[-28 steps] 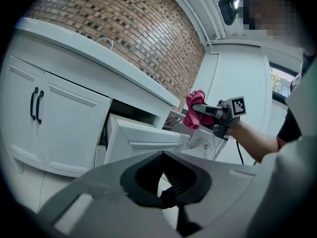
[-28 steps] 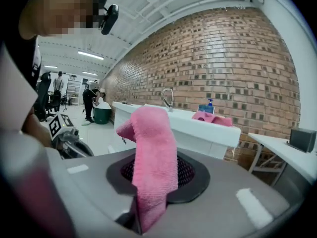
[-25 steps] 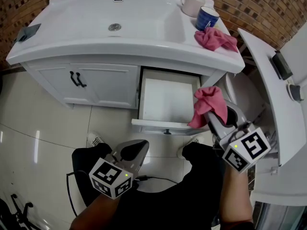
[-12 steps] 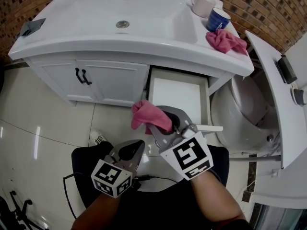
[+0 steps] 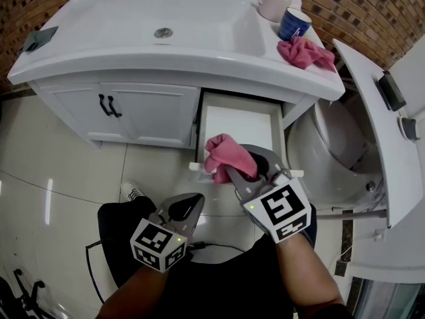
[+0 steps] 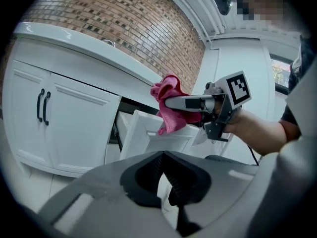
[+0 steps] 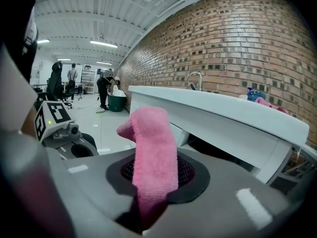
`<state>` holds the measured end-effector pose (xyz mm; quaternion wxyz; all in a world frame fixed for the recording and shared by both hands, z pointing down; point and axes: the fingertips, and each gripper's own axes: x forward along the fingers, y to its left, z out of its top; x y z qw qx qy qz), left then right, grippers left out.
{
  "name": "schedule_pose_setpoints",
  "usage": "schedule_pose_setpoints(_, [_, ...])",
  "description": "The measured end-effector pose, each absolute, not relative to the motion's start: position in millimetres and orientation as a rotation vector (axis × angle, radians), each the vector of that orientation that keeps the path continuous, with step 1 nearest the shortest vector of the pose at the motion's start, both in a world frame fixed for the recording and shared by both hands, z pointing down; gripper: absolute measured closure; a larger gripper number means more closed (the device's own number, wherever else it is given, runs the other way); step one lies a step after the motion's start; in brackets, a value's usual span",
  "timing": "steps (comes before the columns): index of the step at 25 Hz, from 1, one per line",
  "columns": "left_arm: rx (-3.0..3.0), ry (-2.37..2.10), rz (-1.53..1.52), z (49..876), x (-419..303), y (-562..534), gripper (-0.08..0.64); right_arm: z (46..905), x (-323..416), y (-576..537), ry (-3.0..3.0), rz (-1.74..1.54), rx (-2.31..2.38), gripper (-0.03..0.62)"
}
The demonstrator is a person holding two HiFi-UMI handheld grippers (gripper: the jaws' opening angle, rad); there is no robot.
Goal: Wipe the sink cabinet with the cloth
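My right gripper [image 5: 240, 167] is shut on a pink cloth [image 5: 226, 153], which it holds over the front edge of the open drawer [image 5: 239, 121] of the white sink cabinet [image 5: 146, 111]. In the right gripper view the cloth [image 7: 151, 148] sticks up from between the jaws. The left gripper view shows that gripper [image 6: 173, 102] and the cloth [image 6: 171, 108] just above the drawer front [image 6: 148, 133]. My left gripper [image 5: 180, 212] hangs low over my lap, shut, with nothing in it.
A second pink cloth [image 5: 305, 50], a blue mug [image 5: 292, 24] and a white mug [image 5: 271, 5] sit at the counter's right end. A toilet [image 5: 332, 151] stands right of the drawer. The cabinet doors have black handles [image 5: 108, 106]. A dark object [image 5: 36, 40] lies at the counter's left edge.
The right gripper carried the cloth from the drawer's right side leftward across its front, then slightly back right. The left gripper stayed low and shut.
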<state>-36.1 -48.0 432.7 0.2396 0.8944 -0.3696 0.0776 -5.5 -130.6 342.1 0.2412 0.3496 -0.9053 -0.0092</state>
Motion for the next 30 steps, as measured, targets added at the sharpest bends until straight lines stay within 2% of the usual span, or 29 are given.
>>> schedule_pose_setpoints(22, [2.458, -0.991, 0.232, 436, -13, -50, 0.555, 349, 203, -140, -2.215, 0.112, 1.343, 0.497])
schedule_pose_setpoints(26, [2.455, -0.99, 0.234, 438, -11, -51, 0.555, 326, 208, -151, -2.248, 0.082, 1.372, 0.497])
schedule_pose_setpoints(30, [2.446, -0.991, 0.235, 440, -14, -52, 0.555, 291, 163, -173, -2.417, 0.038, 1.317, 0.497])
